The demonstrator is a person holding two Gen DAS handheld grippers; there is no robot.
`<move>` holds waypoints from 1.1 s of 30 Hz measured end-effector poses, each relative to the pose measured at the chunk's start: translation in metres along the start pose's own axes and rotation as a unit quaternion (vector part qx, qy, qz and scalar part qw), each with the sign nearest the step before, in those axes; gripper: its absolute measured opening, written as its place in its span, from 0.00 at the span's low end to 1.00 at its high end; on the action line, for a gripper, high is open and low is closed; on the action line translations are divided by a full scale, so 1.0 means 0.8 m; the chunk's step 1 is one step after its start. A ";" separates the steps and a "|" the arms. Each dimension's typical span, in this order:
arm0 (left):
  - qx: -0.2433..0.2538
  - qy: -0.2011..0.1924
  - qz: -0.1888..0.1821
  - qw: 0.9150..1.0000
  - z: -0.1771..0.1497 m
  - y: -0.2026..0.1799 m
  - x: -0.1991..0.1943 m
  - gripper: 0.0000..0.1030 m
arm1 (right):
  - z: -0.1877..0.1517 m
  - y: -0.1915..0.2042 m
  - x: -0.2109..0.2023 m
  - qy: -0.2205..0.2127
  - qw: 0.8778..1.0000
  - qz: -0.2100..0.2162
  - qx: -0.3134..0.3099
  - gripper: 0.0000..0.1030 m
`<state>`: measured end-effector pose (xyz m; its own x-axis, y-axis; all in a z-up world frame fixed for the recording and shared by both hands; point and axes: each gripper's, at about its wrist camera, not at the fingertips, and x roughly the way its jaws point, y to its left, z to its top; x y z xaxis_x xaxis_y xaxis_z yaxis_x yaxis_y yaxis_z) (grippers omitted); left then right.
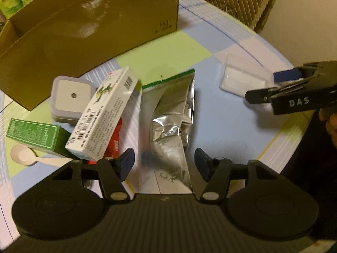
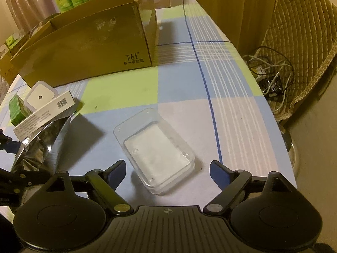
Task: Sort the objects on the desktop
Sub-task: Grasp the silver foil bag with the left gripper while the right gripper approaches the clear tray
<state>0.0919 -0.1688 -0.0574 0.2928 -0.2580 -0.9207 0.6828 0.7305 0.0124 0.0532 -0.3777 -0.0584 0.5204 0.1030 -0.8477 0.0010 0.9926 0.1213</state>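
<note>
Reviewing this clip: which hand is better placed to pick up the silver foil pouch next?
Left. The left gripper hangs right over the silver foil pouch, jaws open either side of it. The right gripper faces the clear plastic tray, the pouch off to its side.

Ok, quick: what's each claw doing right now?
Left claw: open, straddling the silver foil pouch, not gripping.
Right claw: open, empty, over the clear plastic tray.

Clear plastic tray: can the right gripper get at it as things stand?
Probably yes. The clear plastic tray lies alone on the tablecloth, just ahead of the right gripper, whose jaws stand open and empty. The foil pouch lies off to the side.
</note>
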 end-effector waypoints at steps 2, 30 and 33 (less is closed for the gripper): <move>0.005 0.011 0.001 1.000 0.001 0.001 0.008 0.51 | 0.000 -0.002 0.001 0.001 1.000 0.002 0.002 0.82; -0.015 0.025 -0.017 0.999 0.007 0.007 0.013 0.41 | 0.011 0.018 0.030 0.030 0.990 0.014 -0.138 0.82; -0.013 0.023 -0.017 1.000 0.006 0.007 0.010 0.36 | 0.013 0.019 0.031 0.029 0.987 0.021 -0.154 0.71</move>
<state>0.1012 -0.1702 -0.0631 0.2384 -0.2543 -0.9373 0.6736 0.7386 -0.0291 0.0749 -0.3604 -0.0724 0.4654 0.1397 -0.8740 -0.2838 0.9589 0.0022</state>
